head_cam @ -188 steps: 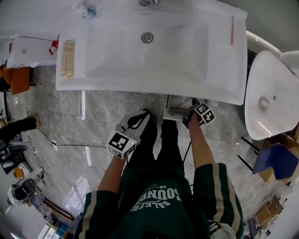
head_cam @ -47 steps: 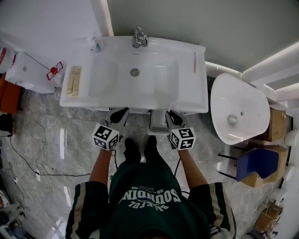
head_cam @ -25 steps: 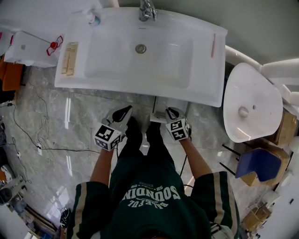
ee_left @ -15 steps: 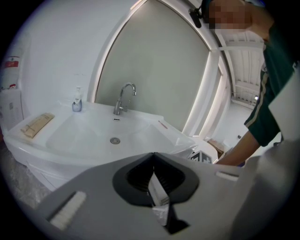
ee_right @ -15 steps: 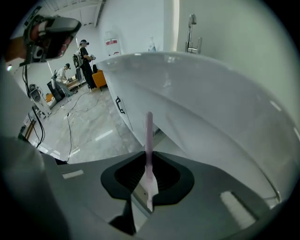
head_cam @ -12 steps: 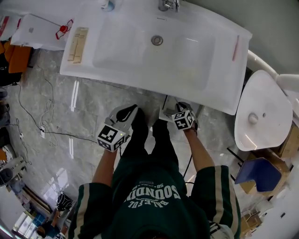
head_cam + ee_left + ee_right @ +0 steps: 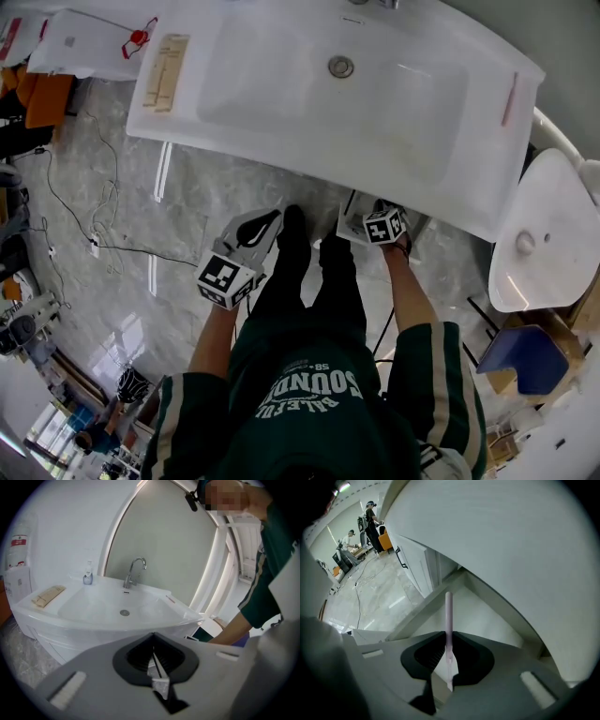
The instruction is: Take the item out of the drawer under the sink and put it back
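As the head view shows it, the person stands before the white ceramic sink (image 7: pixel 187 141), and the right gripper (image 7: pixel 364 217) reaches down to the open white drawer (image 7: pixel 347 223) under its edge. I judge the step in hand to be the return of the item. The left gripper (image 7: pixel 268 223) hangs apart over the floor.

In the left gripper view, the fingers (image 7: pixel 151 660) are pressed together with nothing between them.

In the right gripper view, the fingers (image 7: pixel 436 665) pinch a thin pale pink plastic stick (image 7: pixel 448 616) by its lower end. Its long axis runs straight along the gripper, and the free end points into the drawer. Next, the stick must probably be lowered, laid flat and released.
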`<state>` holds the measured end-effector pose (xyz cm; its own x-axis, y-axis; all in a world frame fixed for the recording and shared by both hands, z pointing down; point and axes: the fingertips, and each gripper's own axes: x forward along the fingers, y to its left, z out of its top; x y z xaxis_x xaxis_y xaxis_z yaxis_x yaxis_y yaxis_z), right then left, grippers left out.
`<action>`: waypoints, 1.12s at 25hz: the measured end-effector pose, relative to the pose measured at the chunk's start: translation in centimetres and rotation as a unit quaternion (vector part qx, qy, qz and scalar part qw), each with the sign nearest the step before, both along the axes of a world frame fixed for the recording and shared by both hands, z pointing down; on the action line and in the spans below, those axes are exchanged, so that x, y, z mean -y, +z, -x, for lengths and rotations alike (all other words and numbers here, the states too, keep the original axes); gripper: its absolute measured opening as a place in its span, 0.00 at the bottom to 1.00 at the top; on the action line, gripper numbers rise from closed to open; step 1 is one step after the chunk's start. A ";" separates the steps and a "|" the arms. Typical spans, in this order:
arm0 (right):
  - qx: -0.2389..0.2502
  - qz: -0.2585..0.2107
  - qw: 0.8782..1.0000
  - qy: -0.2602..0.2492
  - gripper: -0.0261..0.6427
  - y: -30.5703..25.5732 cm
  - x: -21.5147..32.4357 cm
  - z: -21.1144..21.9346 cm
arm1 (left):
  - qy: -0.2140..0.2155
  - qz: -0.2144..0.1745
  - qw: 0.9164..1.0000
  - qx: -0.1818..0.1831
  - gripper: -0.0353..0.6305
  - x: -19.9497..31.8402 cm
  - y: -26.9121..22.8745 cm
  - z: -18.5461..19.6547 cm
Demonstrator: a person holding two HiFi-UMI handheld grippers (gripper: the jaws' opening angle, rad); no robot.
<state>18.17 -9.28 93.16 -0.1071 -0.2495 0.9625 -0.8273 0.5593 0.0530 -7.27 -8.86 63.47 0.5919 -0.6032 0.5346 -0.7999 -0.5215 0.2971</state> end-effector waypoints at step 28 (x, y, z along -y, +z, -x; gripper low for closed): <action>0.014 0.007 0.997 0.073 0.12 2.5 0.9 0.8 | -0.022 0.004 1.000 0.013 0.13 -1.7 0.0 4.2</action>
